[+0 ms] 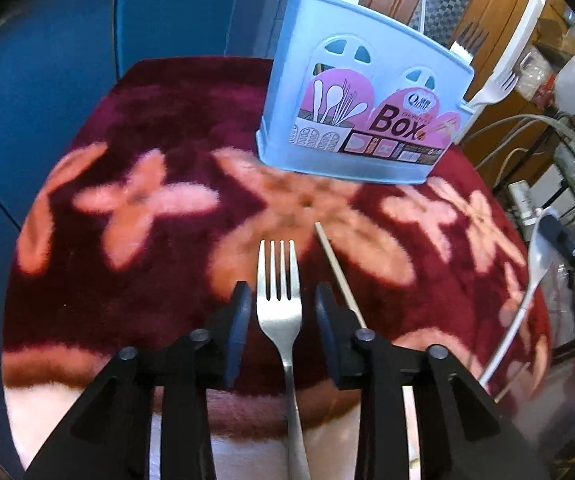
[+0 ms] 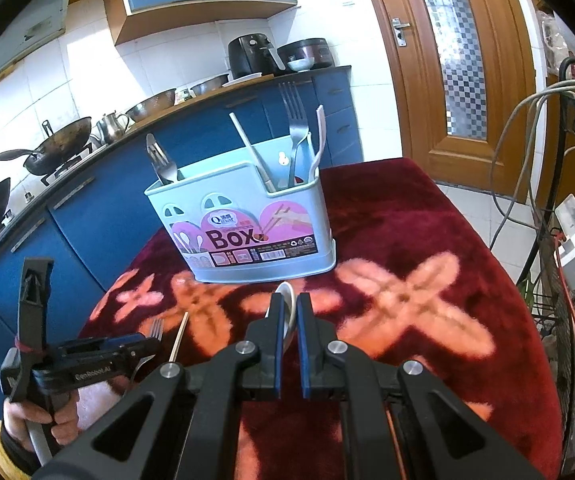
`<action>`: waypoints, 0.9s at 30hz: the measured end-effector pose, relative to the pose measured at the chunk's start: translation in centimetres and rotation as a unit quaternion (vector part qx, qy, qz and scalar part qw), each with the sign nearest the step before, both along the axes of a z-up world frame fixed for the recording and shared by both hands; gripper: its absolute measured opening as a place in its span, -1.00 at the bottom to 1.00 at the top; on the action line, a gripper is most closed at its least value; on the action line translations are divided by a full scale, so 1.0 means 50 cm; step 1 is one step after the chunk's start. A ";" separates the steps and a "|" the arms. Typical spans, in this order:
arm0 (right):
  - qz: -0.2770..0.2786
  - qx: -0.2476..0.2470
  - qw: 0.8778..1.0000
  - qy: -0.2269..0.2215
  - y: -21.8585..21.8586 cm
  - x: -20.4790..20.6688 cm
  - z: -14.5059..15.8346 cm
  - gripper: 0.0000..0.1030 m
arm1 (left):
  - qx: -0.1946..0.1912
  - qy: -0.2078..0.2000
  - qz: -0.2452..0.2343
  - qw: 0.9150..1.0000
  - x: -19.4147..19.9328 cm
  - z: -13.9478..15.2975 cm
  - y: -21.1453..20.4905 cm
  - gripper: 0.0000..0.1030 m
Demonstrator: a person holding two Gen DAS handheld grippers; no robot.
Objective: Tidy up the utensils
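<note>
1. The left gripper (image 1: 281,312) is standing with its jaws apart, released, straddling a silver metal fork (image 1: 279,300) that is lying between the pads without being pressed; the tines are pointing toward the box.
2. The right gripper (image 2: 290,316) is clenching a white plastic spoon (image 2: 287,304), its blue pads (image 2: 279,344) pinching the spoon on both sides while the bowl end is peeking out above the fingertips.
3. A thin pale wooden chopstick (image 1: 339,276) is lying on the cloth just beside the fork, on its right in the left wrist view.
4. A fluffy dark-red cloth with pink flower shapes (image 1: 159,200) is covering the table under everything.
5. A person's hand (image 2: 39,420) in a yellow sleeve is gripping the left tool's handle at the lower left of the right wrist view.
6. Farther back, a light-blue plastic utensil box with a pink label (image 2: 243,216) is standing upright on the cloth, holding metal forks, a metal spoon and white plastic utensils in its compartments.
7. Beyond it, a blue kitchen cabinet run (image 2: 107,208) is carrying woks, steel bowls and a black air fryer (image 2: 249,54), and a wooden door (image 2: 447,60) is standing to the right.
</note>
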State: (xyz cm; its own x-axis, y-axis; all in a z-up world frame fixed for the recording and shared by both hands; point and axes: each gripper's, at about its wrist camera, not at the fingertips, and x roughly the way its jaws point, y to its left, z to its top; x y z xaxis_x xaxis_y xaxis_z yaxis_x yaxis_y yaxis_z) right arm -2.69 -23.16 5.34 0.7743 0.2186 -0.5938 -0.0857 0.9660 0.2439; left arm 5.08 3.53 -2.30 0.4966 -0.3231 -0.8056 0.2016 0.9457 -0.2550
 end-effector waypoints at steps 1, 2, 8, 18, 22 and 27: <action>0.001 0.000 1.000 0.000 0.001 0.001 0.001 -0.85 | -0.005 0.006 -0.002 1.000 0.006 -0.001 0.004 -0.32; 0.001 0.000 1.000 -0.001 0.002 0.001 0.001 -0.85 | -0.007 0.009 -0.001 1.000 0.009 -0.002 0.007 -0.32; 0.005 -0.001 1.000 0.000 0.009 0.004 0.002 -0.85 | -0.001 0.006 -0.011 1.000 0.017 -0.008 -0.002 -0.58; 0.008 -0.001 1.000 -0.011 0.015 0.002 0.014 -0.86 | 0.009 -0.034 -0.010 0.999 -0.023 0.011 -0.010 -0.64; 0.007 -0.003 1.000 -0.020 0.017 -0.002 0.025 -0.86 | -0.009 -0.054 -0.010 0.998 -0.038 0.036 -0.009 -1.00; 0.008 -0.010 1.000 -0.027 0.022 -0.006 0.033 -0.86 | -0.006 -0.052 -0.023 0.998 -0.042 0.038 -0.012 -1.00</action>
